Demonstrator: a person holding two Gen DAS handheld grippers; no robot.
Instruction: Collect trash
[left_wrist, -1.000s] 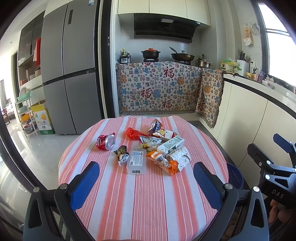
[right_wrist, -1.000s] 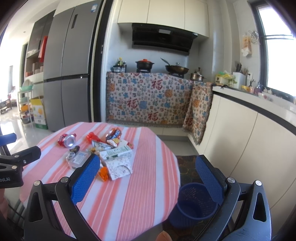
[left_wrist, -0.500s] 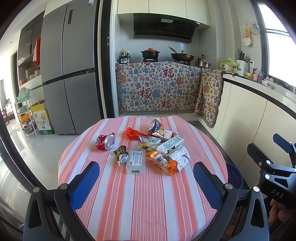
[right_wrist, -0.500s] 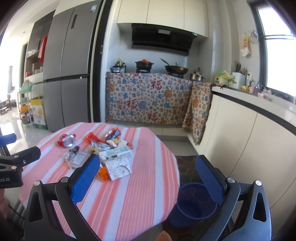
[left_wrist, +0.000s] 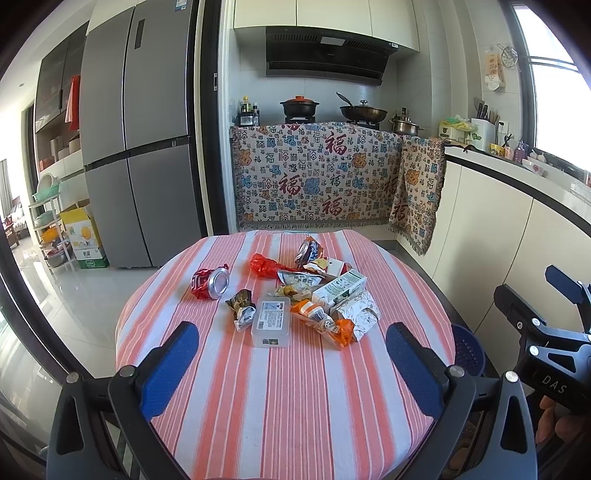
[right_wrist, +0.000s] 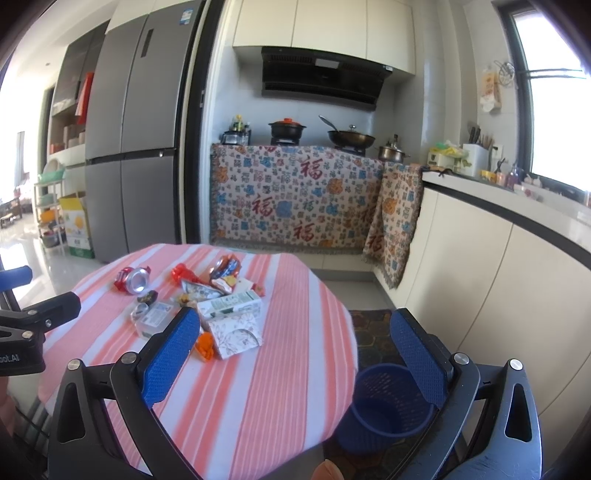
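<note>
Trash lies in a pile on the round striped table (left_wrist: 288, 406): a crushed red can (left_wrist: 209, 283), a clear plastic box (left_wrist: 270, 322), a white-green carton (left_wrist: 339, 289), an orange wrapper (left_wrist: 325, 322), a patterned paper box (left_wrist: 360, 314) and a red wrapper (left_wrist: 263, 264). My left gripper (left_wrist: 291, 365) is open and empty, above the table's near part, short of the pile. My right gripper (right_wrist: 293, 354) is open and empty at the table's right edge. A blue trash basket (right_wrist: 388, 402) stands on the floor right of the table. The pile also shows in the right wrist view (right_wrist: 229, 306).
A grey fridge (left_wrist: 136, 147) stands at the back left. A cloth-covered stove counter (left_wrist: 314, 177) with pots is behind the table. White cabinets (right_wrist: 498, 295) run along the right. Shelves and a cardboard box (left_wrist: 83, 236) stand far left.
</note>
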